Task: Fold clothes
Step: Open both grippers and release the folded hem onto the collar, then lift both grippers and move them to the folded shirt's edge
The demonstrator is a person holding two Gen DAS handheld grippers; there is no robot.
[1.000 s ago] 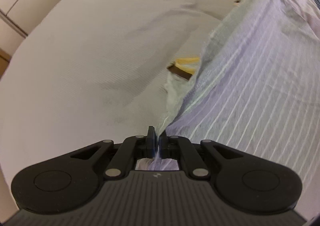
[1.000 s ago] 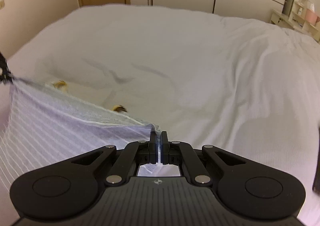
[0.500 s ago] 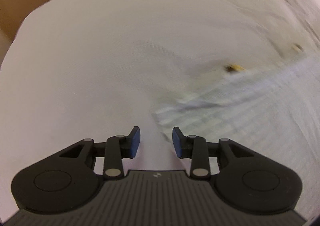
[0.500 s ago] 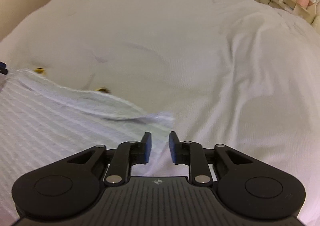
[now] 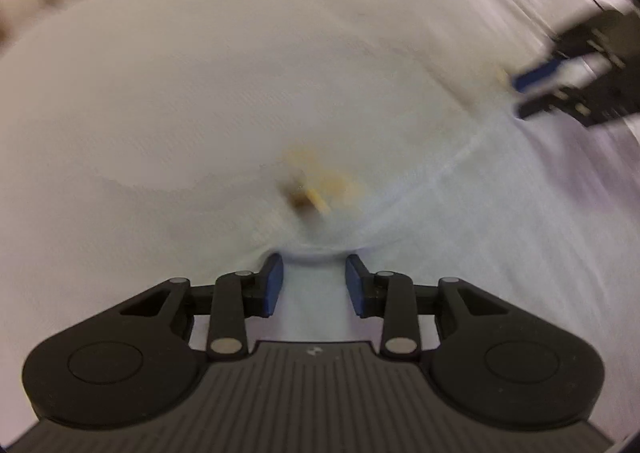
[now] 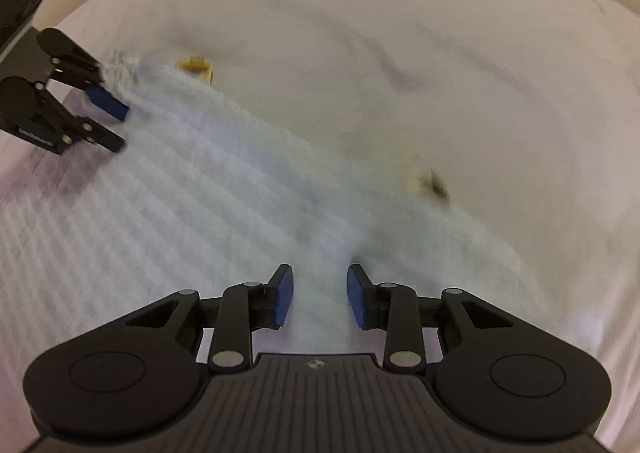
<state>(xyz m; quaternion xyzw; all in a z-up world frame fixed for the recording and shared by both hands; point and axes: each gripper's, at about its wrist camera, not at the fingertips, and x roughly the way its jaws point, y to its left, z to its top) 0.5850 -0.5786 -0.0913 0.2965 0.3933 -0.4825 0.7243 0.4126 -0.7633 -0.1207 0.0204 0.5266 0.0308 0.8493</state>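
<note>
While both claws hang over the bed (image 6: pixel 460 53) w/ jaws apart and nothing in them, the garment (image 6: pixel 160 213) lies flat just ahead of and under the fingertips. It's a pale striped piece, prob. a shirt or top; both views are motion-blurred so details are soft.

Left claw (image 5: pixel 314 285): pads spread, the fabric edge curving right at the tips, cloth running off to its right. Right claw (image 6: pixel 319 295): pads spread too, cloth under the tips and spreading away to its left. In the right view the left claw (image 6: pixel 108 121) shows far left at the other end of the same edge; in the left view the right claw (image 5: pixel 532 97) sits far right, upper.

Axis: the visible top edge runs claw to claw, so the long axis looks roughly across, left-right between the two. Stripes run about parallel to that edge. Two small yellow-brown bits (image 6: pixel 196 67) peek out just beyond the edge, maybe tags or trim, can't tell.

Risks, as I judge it:
- Pinching bedsheet along w/ garment, since both are pale and the edge is low-contrast.
- Grabbing only one layer if it's doubled, so the fold skews.
- Uneven grip points at the two ends would twist the edge and wrinkle the fold.
- Moving fast, as the blur suggests, could drag the cloth off-square.
</note>
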